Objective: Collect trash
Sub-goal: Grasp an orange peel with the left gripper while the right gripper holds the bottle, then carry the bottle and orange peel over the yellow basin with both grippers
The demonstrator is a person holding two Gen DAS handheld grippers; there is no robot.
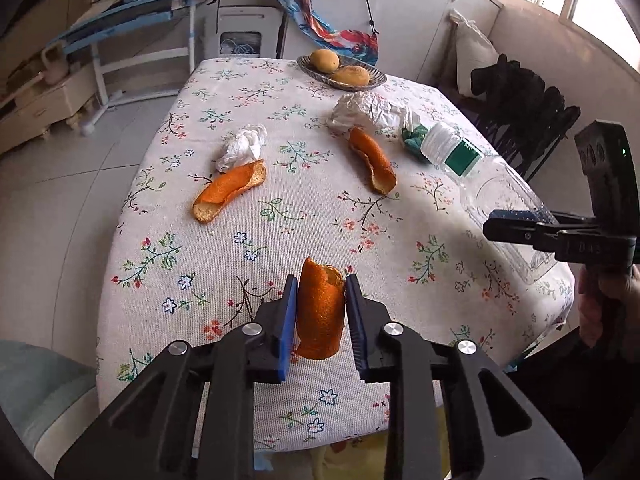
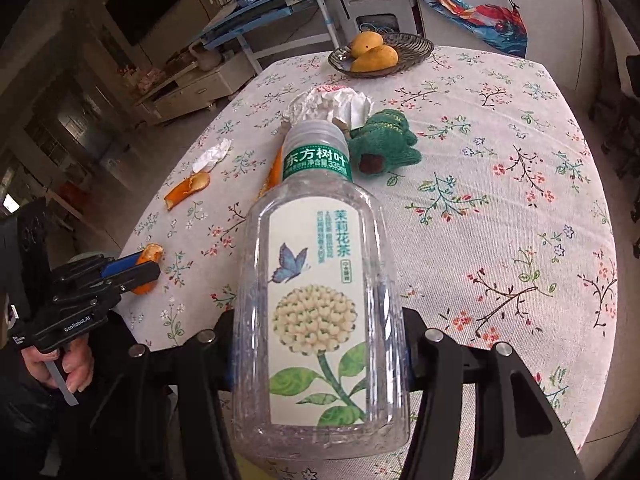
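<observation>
I find both grippers loaded, so the step in hand is the pick-up, and I judge it all but complete on each side. My left gripper [image 1: 321,312] has its jaws drawn narrow on a piece of orange peel [image 1: 321,312], the blue pads pressing its two flanks near the front edge of the table [image 1: 280,240]; whether the peel has cleared the cloth I cannot tell. My right gripper [image 2: 316,364] holds the empty plastic bottle [image 2: 316,300] about its lower body, jaws at a middling width set by the bottle, cap end pointing away from me toward the green knitted toy [image 2: 386,146]. Still on the cloth: two further peels [image 1: 230,192] [image 1: 374,162], a crumpled tissue [image 1: 242,146] touching the first of them, and a larger crumpled white wrapper [image 1: 366,112] beside the fruit dish [image 1: 380,80], whose two whole fruits I do not count as trash. No bin shows in either view. The next move, in my judgement, calls for carrying both loads off the table to a receptacle, keeping the grips firm, since the peel is thin and may slip or fold.
</observation>
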